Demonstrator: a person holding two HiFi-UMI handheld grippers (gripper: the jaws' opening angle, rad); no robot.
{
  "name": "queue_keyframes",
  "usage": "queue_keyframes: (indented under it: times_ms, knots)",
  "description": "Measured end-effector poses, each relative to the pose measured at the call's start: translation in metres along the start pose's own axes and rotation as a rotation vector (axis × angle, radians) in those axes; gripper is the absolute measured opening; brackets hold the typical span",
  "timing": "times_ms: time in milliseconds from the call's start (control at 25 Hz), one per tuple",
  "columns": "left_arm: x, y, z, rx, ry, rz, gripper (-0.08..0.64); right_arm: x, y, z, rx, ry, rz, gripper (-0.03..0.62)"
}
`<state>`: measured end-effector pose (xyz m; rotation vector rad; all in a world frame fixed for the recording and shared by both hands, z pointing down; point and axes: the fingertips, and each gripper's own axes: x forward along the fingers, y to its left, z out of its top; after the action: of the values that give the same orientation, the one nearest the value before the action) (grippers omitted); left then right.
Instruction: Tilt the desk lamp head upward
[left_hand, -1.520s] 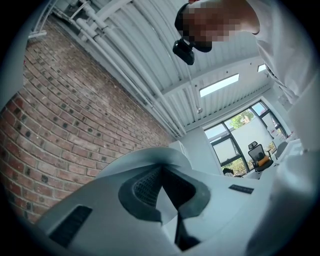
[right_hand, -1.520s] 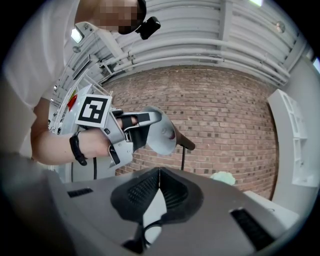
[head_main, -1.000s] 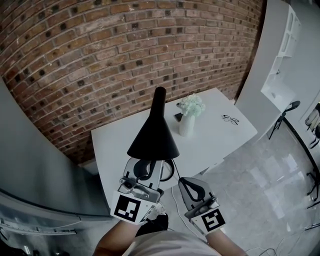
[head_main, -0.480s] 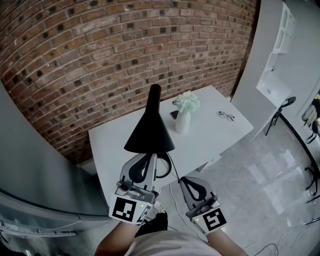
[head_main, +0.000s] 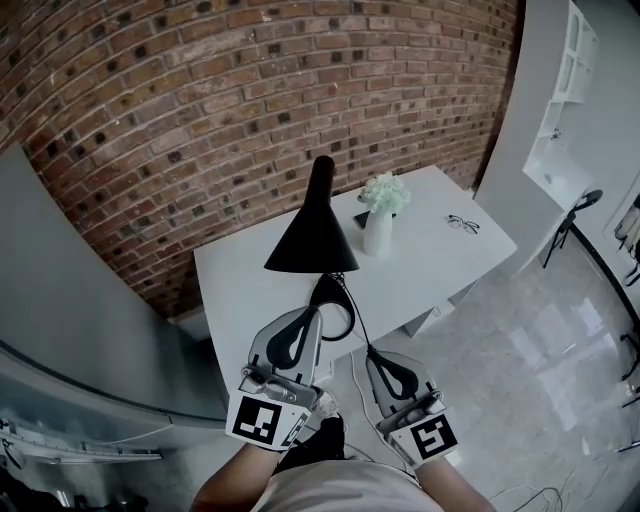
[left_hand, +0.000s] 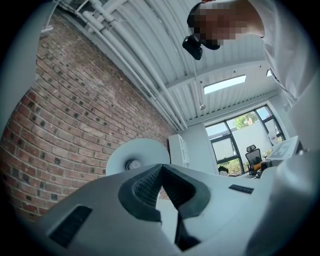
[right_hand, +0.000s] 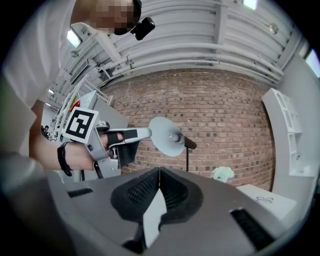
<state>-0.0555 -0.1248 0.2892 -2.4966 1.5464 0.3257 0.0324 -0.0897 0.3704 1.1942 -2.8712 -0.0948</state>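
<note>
Against the brick wall (head_main: 200, 120), the lamp head (head_main: 312, 225) on the white table (head_main: 440, 265) now stands free, mouth apparently raised, because the left gripper (head_main: 308, 316) has drawn back from its rim, jaws pressed together on nothing like the right gripper's (head_main: 373, 356), so the tilt looks finished.

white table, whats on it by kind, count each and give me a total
desk lamp: 1
vase of flowers: 1
pair of glasses: 1
small dark object behind the vase, too small to identify: 1
total on the white table: 4
</note>
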Motion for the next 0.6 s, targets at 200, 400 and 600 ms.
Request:
queue_keyframes:
  times_ms: [200, 400, 600]
  knots:
    - [-0.027, -0.009, -0.009, -0.002, 0.047, 0.018, 0.008, -0.014, 0.020, -0.006, 0.024, 0.013, 0.029, 0.017]
    - [-0.050, -0.019, -0.017, -0.008, 0.075, 0.028, 0.008, -0.028, 0.036, -0.011, 0.027, 0.031, 0.043, 0.017]
    - [-0.064, -0.031, -0.020, -0.004, 0.095, 0.024, 0.008, -0.045, 0.042, -0.011, 0.037, 0.037, 0.033, 0.017]
